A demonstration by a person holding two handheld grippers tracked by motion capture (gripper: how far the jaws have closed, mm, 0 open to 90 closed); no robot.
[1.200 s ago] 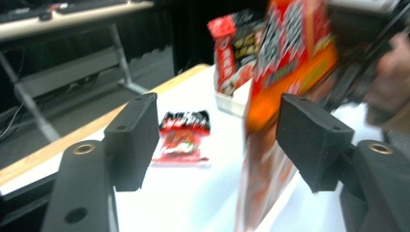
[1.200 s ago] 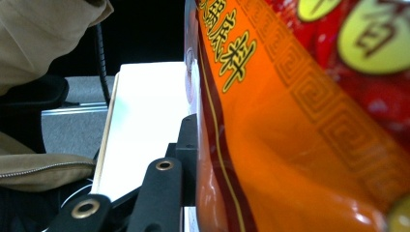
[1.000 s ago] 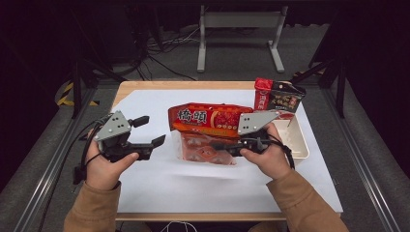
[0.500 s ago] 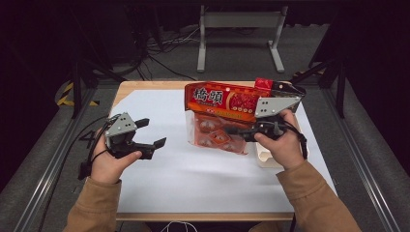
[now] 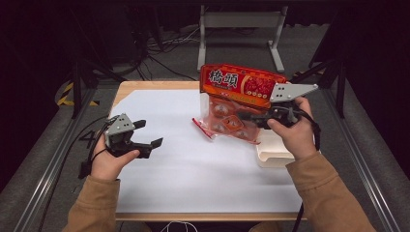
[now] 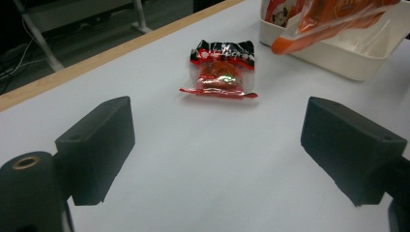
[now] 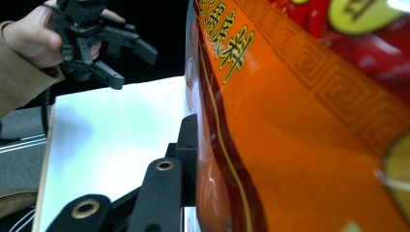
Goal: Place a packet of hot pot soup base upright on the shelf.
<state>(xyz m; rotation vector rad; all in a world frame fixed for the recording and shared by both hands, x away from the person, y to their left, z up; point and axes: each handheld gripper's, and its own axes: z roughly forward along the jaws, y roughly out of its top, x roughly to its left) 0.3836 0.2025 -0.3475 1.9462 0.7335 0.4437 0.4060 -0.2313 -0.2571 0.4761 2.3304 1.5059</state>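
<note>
My right gripper (image 5: 242, 116) is shut on a large orange-red snack bag (image 5: 237, 87) and holds it upright in the air at the table's far right; in the right gripper view one black jaw presses flat against the bag (image 7: 300, 125). A small red single packet (image 6: 220, 72) lies on the white sheet ahead of my left gripper (image 6: 217, 130). In the high view its edge (image 5: 202, 127) peeks out under the bag. My left gripper (image 5: 145, 135) hovers low at the left; its jaws have just been opening further, with nothing between them.
A white tray (image 5: 270, 155) stands at the right, under the lifted bag, with another packet (image 6: 278, 9) inside it. The white sheet (image 5: 193, 174) covers the wooden table. A metal stand (image 5: 239, 29) and cables lie on the floor beyond the far edge.
My right gripper has lifted the bag off the sheet and carried it up and to the right, over the tray. My left gripper has sunk a little and its jaws stand wider.
</note>
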